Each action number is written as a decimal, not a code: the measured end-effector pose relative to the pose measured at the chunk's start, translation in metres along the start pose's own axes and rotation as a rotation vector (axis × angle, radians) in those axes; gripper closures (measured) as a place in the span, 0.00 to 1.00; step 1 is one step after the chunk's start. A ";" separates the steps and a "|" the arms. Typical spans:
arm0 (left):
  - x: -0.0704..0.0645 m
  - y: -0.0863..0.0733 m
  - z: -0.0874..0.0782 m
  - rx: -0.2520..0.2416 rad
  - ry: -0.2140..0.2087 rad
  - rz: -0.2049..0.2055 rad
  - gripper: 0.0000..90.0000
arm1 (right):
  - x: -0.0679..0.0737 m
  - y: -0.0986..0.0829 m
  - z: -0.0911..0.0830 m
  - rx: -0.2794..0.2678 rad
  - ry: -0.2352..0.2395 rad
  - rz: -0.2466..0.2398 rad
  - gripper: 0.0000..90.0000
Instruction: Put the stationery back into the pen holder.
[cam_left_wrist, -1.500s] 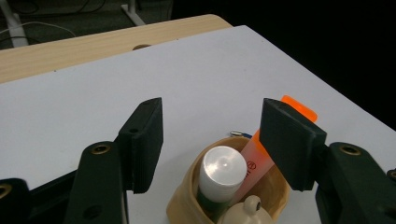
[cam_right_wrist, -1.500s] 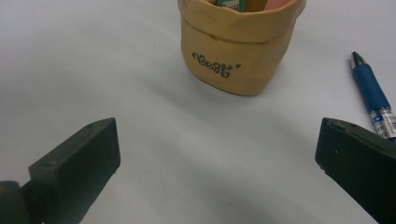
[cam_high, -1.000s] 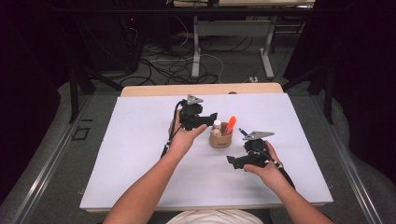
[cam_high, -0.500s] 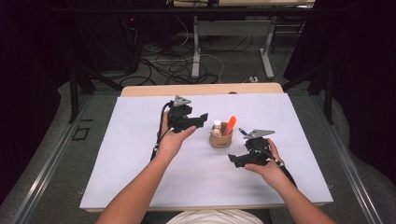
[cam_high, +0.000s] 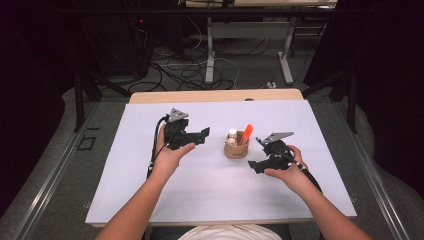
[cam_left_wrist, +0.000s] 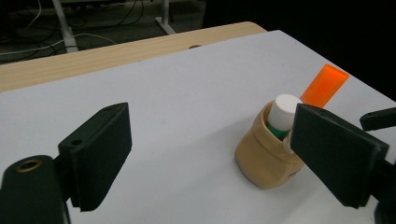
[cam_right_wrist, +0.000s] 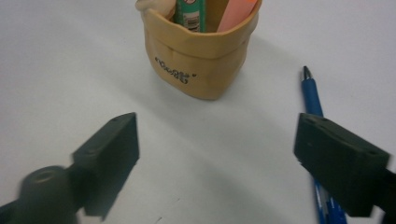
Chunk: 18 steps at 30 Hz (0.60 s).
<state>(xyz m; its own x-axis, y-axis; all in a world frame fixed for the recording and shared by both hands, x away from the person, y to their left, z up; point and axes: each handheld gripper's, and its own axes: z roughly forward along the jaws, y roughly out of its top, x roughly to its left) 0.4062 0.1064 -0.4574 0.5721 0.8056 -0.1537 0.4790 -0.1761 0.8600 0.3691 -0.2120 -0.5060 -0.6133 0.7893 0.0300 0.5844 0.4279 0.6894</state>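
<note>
High view: both tongs, left (cam_high: 204, 134) and right (cam_high: 253, 165), hover spread and empty beside the tan pouch (cam_high: 235, 149) mid-counter. A blue pen (cam_right_wrist: 314, 109) lies at the pouch's 4 o'clock; picking it up likely comes next.

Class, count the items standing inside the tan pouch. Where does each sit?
2 visible: a white-capped green tube and an orange marker beside it, both in the tan pouch. More may be hidden inside.
</note>
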 end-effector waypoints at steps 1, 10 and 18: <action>0.002 -0.002 -0.002 0.005 -0.003 -0.004 0.11 | -0.001 0.002 -0.001 -0.004 -0.004 0.003 0.17; 0.015 -0.019 -0.009 -0.001 0.026 -0.053 0.04 | -0.013 0.018 -0.008 0.034 -0.021 -0.031 0.26; 0.025 -0.031 -0.014 0.000 0.042 -0.089 0.03 | -0.028 0.033 -0.007 0.079 -0.013 -0.050 0.35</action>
<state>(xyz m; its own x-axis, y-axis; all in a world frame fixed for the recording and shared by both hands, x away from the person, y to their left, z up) 0.3961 0.1396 -0.4805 0.4987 0.8413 -0.2085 0.5264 -0.1028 0.8440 0.4017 -0.2230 -0.4784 -0.6362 0.7714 -0.0129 0.5936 0.5001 0.6305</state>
